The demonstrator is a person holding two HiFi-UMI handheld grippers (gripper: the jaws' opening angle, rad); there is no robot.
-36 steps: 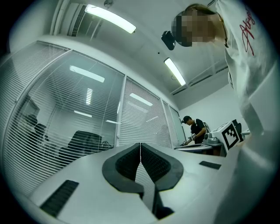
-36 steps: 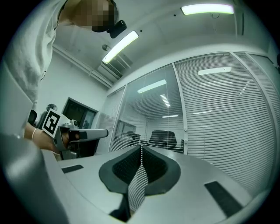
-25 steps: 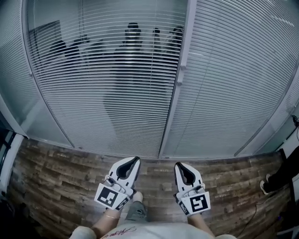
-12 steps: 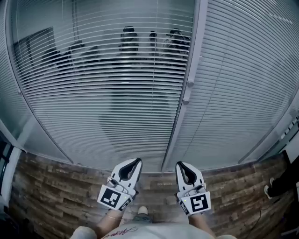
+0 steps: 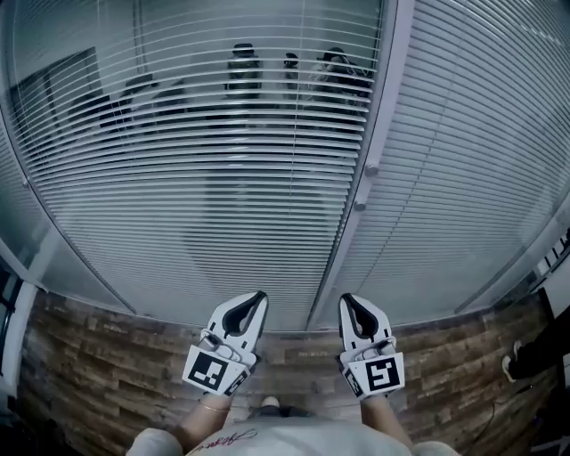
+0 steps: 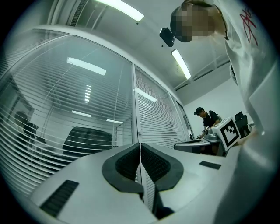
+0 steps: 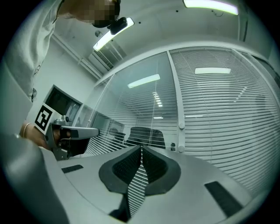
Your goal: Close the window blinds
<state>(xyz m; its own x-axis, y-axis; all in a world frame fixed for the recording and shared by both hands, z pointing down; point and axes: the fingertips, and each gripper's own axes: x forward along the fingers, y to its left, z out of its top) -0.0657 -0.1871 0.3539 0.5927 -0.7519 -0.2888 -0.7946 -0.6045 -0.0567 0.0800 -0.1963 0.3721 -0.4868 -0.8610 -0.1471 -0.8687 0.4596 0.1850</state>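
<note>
Plainly, left tongs (image 5: 258,298) and right tongs (image 5: 346,301) are pressed together — dim shapes (image 5: 245,67) behind the blinds (image 5: 205,205) are indistinct.

Head cam sits high, aimed fwd & steeply down. I get the blinds (image 5: 223,178) close ahead, wood floor (image 5: 107,374) below, and the left gripper (image 5: 258,298) and right gripper (image 5: 347,301) at the bottom edge. Left gripper cam rides low, looks along its jaws, tilted up at the blinds & ceiling lights (image 6: 120,9); right gripper sits at its right edge. Right gripper cam mirrors that, w/ left gripper at its left edge. All 3 views share the frame post (image 5: 361,191) btwn the two panes.
</note>
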